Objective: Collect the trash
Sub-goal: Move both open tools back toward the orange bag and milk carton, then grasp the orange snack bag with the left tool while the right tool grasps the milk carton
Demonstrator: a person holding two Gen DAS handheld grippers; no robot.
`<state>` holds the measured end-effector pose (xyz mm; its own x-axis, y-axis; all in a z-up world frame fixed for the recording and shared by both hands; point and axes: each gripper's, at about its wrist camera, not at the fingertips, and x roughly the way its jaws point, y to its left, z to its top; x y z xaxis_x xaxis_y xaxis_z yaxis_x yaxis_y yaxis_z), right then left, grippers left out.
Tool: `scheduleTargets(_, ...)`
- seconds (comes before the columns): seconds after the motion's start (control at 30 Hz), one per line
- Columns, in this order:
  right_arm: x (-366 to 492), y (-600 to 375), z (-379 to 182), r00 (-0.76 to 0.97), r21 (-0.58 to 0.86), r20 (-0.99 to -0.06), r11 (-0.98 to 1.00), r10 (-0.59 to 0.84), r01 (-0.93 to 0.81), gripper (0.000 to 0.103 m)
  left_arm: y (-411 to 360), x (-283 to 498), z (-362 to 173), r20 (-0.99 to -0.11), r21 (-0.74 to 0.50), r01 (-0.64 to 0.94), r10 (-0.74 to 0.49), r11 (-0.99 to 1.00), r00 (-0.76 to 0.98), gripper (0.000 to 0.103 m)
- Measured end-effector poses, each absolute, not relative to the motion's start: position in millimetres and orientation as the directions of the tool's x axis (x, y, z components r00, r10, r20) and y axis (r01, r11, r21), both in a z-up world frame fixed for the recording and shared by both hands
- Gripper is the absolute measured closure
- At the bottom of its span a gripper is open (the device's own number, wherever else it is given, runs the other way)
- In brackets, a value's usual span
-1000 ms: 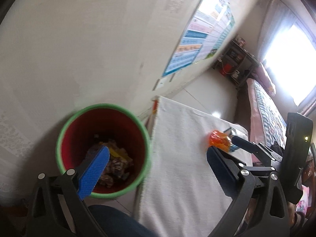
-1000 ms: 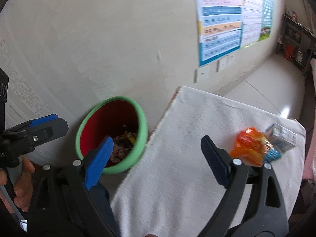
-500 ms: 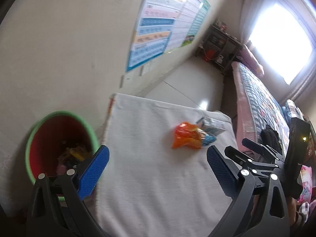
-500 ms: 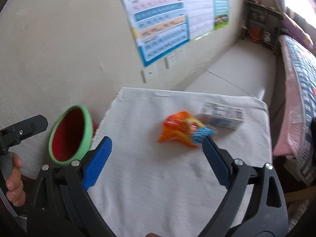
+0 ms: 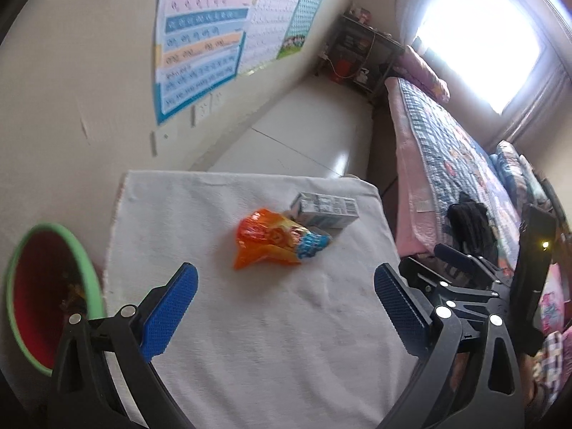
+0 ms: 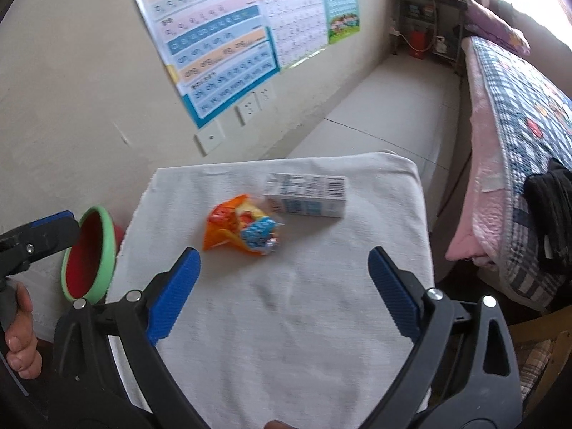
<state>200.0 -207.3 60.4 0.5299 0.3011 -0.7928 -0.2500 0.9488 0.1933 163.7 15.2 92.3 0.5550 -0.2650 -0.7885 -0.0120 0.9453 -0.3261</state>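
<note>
An orange and blue snack wrapper (image 5: 277, 243) lies on the white cloth-covered table (image 5: 268, 339), touching a small white and blue carton (image 5: 323, 209) behind it. Both also show in the right wrist view, wrapper (image 6: 243, 228) and carton (image 6: 307, 195). A red bin with a green rim (image 5: 46, 293) holds trash at the table's left edge; it also shows in the right wrist view (image 6: 89, 254). My left gripper (image 5: 286, 296) is open and empty, short of the wrapper. My right gripper (image 6: 284, 280) is open and empty, just short of the wrapper.
A wall with posters (image 6: 221, 46) and sockets runs along the left. A bed with a patterned quilt (image 5: 461, 164) stands to the right of the table. A dark shelf (image 6: 429, 21) stands at the far end of the floor.
Both grippers have swung right, away from the bin and toward the wrapper and carton. The bin has slid to the left edge of both views. Both stay open.
</note>
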Motion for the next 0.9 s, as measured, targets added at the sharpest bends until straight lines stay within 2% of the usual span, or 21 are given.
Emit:
scheduleTargets(0.33, 223, -243, 49, 0.519, 0.181, -0.812, 0.96, 0.268, -0.212, 0.01, -13, 222, 86, -0.795, -0.353, -0.017, -0.29, 0.936, 0.533, 0.008)
scheduleTargets(0.6, 250, -241, 24, 0.486, 0.136, -0.84, 0.962, 0.239, -0.238, 0.01, -17, 254, 9, -0.855, -0.406, -0.128, -0.326, 0.905, 0.404, 0.008)
scheduleTargets(0.9, 251, -252, 2, 0.446, 0.125, -0.866, 0.961, 0.227, -0.248, 0.01, -28, 280, -47, -0.902, -0.366, -0.211, -0.289, 0.906, 0.322, 0.009)
